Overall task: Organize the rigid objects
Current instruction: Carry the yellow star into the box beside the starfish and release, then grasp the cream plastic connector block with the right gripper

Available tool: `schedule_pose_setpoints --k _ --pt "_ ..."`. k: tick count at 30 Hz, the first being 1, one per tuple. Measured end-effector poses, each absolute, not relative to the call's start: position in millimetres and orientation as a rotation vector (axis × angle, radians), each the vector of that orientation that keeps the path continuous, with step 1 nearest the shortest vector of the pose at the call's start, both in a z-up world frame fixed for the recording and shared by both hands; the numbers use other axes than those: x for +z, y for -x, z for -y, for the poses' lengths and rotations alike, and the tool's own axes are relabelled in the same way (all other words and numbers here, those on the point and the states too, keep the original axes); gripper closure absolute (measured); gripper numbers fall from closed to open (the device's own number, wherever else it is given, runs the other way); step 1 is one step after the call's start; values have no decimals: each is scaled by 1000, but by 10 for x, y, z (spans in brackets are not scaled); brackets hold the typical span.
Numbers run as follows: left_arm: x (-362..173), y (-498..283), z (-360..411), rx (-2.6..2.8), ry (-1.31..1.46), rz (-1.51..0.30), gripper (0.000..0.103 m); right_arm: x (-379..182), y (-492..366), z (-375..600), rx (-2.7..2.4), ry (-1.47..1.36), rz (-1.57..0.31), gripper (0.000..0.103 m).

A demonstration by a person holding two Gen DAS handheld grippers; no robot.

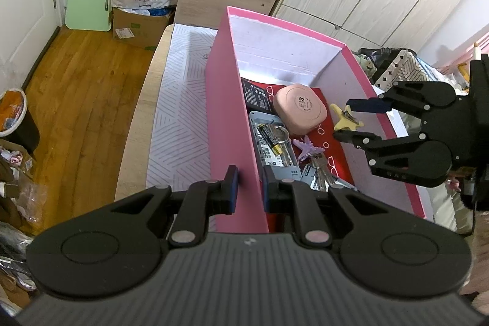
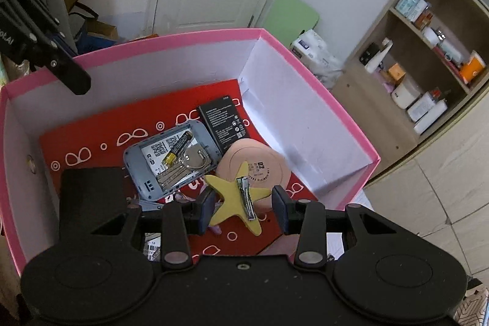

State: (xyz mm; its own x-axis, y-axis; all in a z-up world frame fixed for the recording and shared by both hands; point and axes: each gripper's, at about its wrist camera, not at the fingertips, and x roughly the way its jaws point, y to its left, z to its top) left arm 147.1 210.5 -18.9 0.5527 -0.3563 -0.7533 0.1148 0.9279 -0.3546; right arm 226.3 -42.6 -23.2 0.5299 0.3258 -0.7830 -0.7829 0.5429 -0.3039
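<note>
The left gripper [image 1: 249, 185] points steeply downward, its jaws clamped on the near wall of the pink box [image 1: 232, 124]. The right gripper [image 2: 243, 208] tilts down over the box, jaws partly apart, with a yellow star hair clip [image 2: 237, 197] between them; only the left pad [image 2: 206, 211] touches it

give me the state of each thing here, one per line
pink box: open, no lid, wall clamped by left gripper
yellow star clip: between the right gripper fingers, over the box
grey device: back cover off, battery and keys lying in it
black battery pack: lying flat
</note>
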Motion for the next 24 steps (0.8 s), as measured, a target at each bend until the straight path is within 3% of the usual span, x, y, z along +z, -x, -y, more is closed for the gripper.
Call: schedule_pose_setpoints --k 5,14,24 --pt "-190 -1476 -2093 -270 282 -948 90 -123 -2292 562 722 646 -697 53" --pt "-169 -1468 -2076 -244 289 -947 90 229 -2151 1399 691 262 -601 46" --pt "-122 -1441 -2010 -216 263 -948 90 3 -2098 2307 480 68 -629 46"
